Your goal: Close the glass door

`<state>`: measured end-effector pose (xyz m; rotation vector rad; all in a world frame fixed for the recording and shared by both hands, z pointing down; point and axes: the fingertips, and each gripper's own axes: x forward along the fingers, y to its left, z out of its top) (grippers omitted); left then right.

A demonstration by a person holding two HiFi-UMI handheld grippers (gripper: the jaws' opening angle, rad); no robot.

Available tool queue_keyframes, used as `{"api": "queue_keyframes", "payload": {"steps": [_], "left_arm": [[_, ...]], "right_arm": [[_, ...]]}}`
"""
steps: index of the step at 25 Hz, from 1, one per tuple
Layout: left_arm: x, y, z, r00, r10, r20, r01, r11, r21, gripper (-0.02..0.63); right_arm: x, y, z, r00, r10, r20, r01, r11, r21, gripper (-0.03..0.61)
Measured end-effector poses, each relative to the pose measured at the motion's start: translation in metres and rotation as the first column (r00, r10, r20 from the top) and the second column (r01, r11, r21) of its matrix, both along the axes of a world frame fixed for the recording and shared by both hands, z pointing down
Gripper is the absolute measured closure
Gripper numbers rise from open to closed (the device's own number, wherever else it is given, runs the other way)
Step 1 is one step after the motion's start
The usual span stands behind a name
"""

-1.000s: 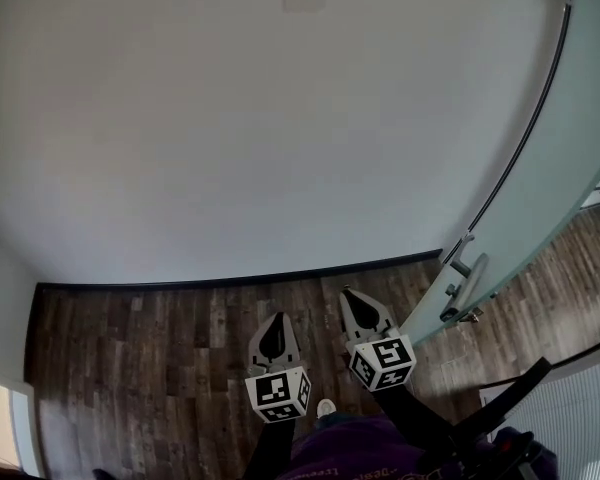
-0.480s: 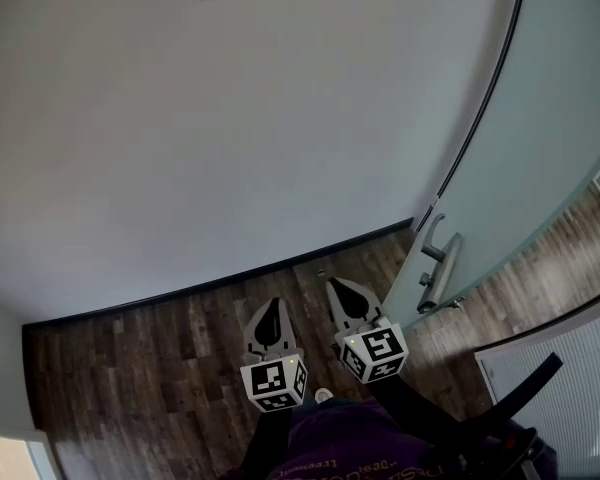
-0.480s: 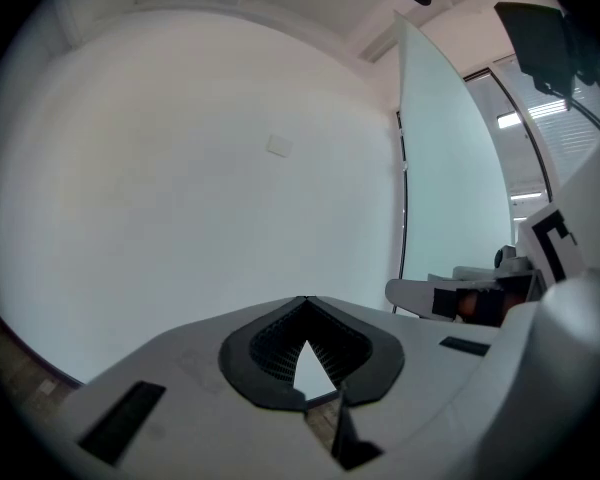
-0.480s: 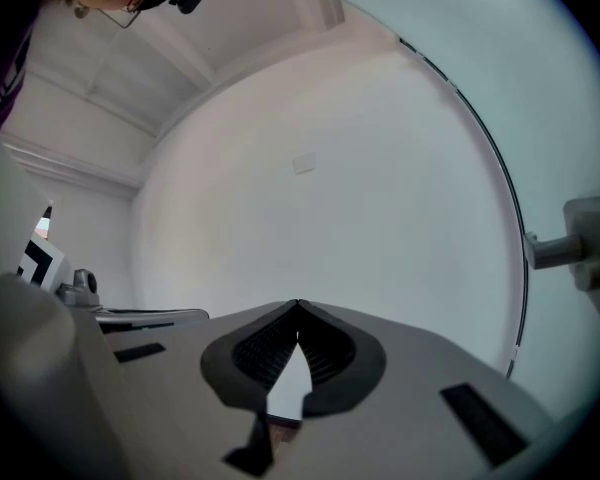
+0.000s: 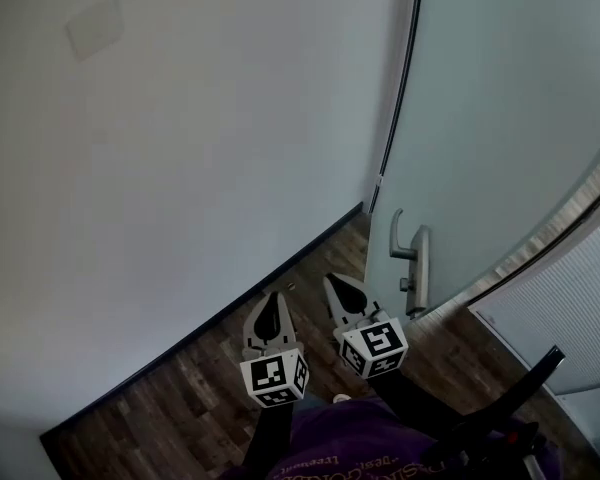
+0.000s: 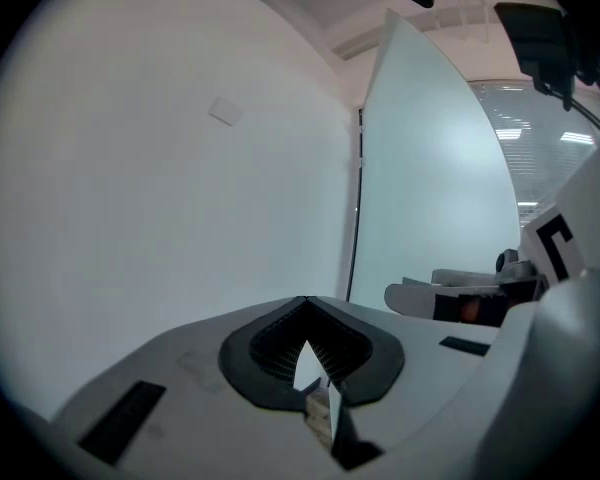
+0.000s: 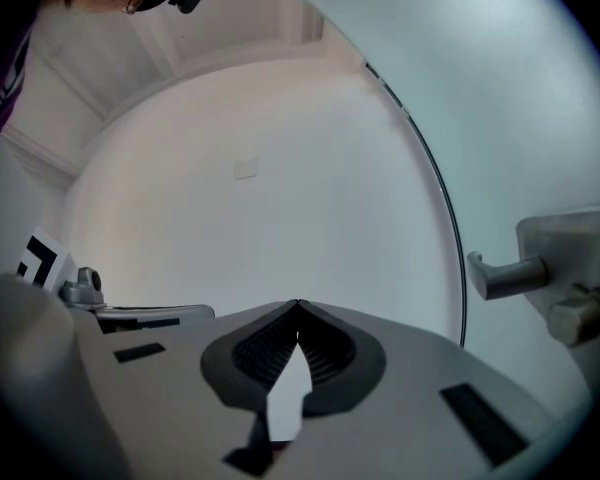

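Right hand-held gripper [image 5: 332,281], jaws together, near glass door [image 5: 500,118] edge

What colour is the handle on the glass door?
The handle is silver-grey metal on the frosted glass door; the head view shows it best.

The glass door [image 5: 500,118] is frosted, matt and smooth. Its lever handle [image 5: 418,268] is finished in brushed satin metal. The floor [image 5: 170,408] is laid in dark, grained wood planks. The wall [image 5: 180,148] is painted smooth and matt. Matt grey plastic shells and ribbed black pads [image 6: 275,346] are seen on the left gripper [image 5: 272,296] and right gripper [image 5: 330,279].
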<state>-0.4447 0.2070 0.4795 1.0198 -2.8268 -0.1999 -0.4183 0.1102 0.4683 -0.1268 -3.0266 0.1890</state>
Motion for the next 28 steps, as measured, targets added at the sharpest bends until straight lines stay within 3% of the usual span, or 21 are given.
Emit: {"api": "queue_keyframes", "payload": {"steps": [5,11,18,23,28], "left_arm": [[-0.015,-0.036,-0.017,0.987,0.160,0.013,-0.159,0.987,-0.022,0.614],[-0.061,-0.067,-0.011,0.931,0.365,-0.003,-0.365,0.931,-0.014,0.614],[-0.048,-0.113,-0.012,0.827,0.563,-0.011,-0.563,0.826,-0.009,0.614],[-0.014,-0.145,-0.007,0.727,0.686,-0.022,-0.687,0.727,-0.007,0.614],[0.022,-0.168,-0.005,0.644,0.765,-0.025,-0.765,0.644,-0.003,0.614]], "right_arm": [[-0.005,-0.028,-0.015,0.990,0.143,0.013,-0.143,0.990,-0.008,0.581],[-0.029,-0.044,-0.013,0.941,0.337,0.006,-0.337,0.941,-0.012,0.581],[-0.001,-0.056,-0.013,0.862,0.506,-0.011,-0.506,0.862,0.012,0.581],[0.033,-0.059,-0.005,0.793,0.609,-0.031,-0.608,0.793,0.020,0.581],[0.064,-0.058,-0.006,0.751,0.660,-0.014,-0.659,0.751,0.035,0.581]]}}
